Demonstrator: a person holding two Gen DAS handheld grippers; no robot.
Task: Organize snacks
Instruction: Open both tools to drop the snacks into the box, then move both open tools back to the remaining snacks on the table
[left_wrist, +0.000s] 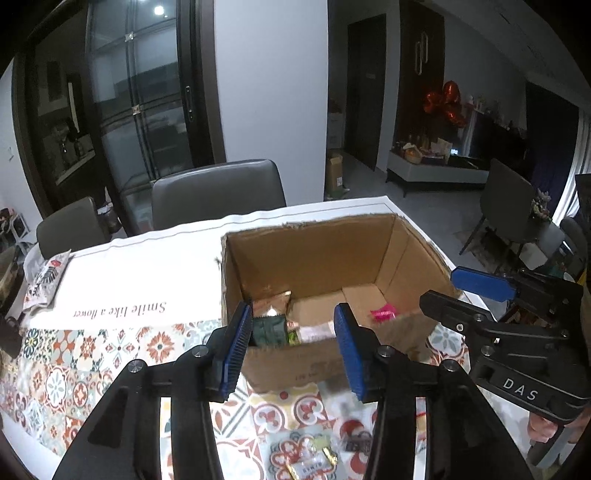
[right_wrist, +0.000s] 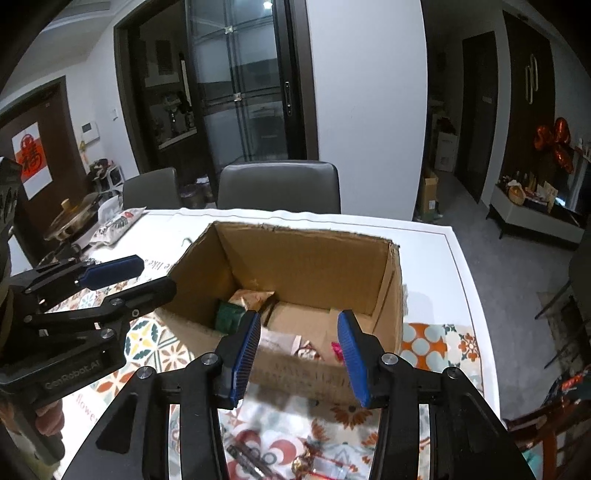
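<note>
Patterned cloth covers the worktop (left_wrist: 110, 280), and an open cardboard box (left_wrist: 314, 254) fills mid-frame, snack packets (left_wrist: 275, 326) lying on its floor. Both left tongs (left_wrist: 293, 345) and right tongs (right_wrist: 299, 349) hover at its near edge, jaws parted, holding nothing. More wrapped snacks (left_wrist: 306, 458) lie bottom centre on the cloth.

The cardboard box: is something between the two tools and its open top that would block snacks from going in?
Nothing visible blocks it. The cardboard box has no lid or flaps over its top. The left tool and right tool stand open and empty at its near wall. The snack packets lie on the bottom, with bare floor beside them.
</note>
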